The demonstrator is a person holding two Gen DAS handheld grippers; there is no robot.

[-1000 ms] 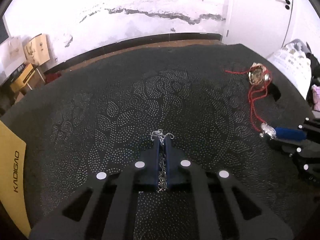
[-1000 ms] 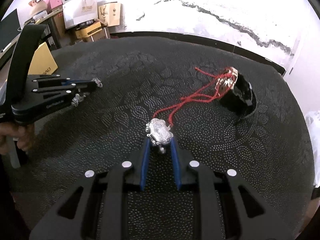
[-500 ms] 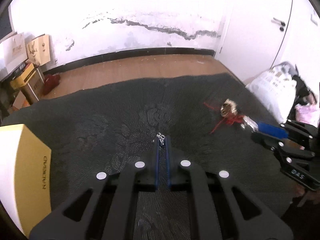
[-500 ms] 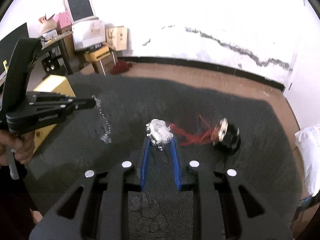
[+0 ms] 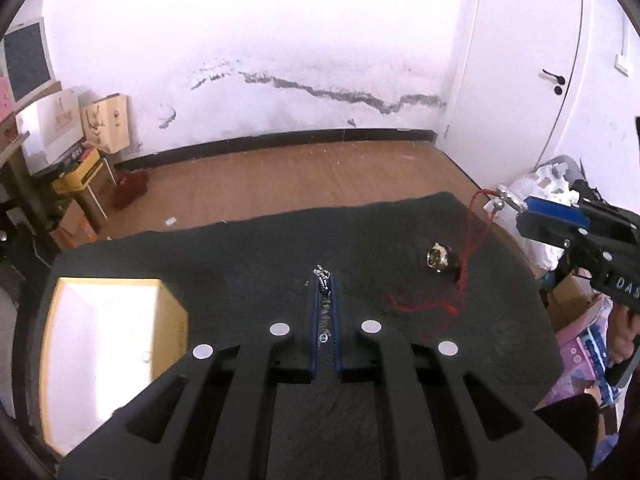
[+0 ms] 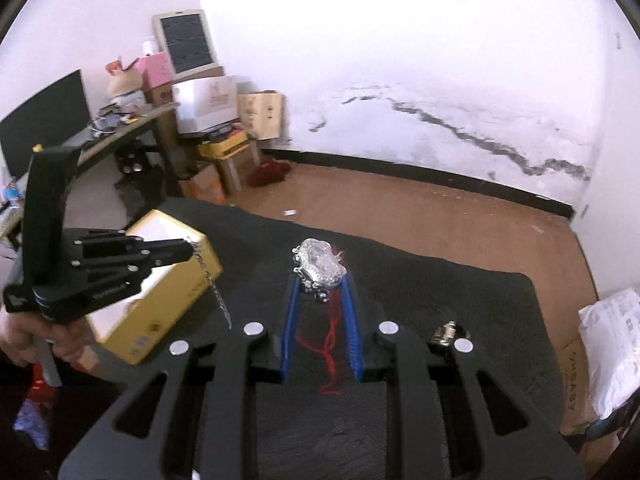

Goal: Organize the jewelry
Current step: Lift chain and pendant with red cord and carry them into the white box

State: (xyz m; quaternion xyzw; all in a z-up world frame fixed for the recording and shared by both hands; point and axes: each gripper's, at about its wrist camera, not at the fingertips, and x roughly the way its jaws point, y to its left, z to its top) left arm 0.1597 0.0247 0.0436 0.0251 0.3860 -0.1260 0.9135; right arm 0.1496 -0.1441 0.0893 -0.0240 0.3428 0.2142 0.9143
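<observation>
My left gripper (image 5: 323,280) is shut on a silver chain (image 5: 323,304), held high above the black cloth (image 5: 248,256); the chain (image 6: 214,288) hangs from the left gripper (image 6: 188,250) in the right wrist view, beside the yellow box (image 6: 160,284). My right gripper (image 6: 320,276) is shut on a silver lock pendant (image 6: 319,264) whose red cord (image 6: 330,340) hangs down. In the left wrist view the right gripper (image 5: 516,204) holds the pendant (image 5: 502,196) with the cord (image 5: 468,248) trailing to the cloth.
An open yellow box with a white inside (image 5: 100,344) sits at the cloth's left. A small gold and black round piece (image 5: 440,260) lies on the cloth at the right, also showing in the right wrist view (image 6: 444,332). Cartons and a desk stand at the left wall.
Both grippers have risen well above the cloth with their jewelry. The pendant's red cord now hangs free and the chain dangles beside the yellow box.
</observation>
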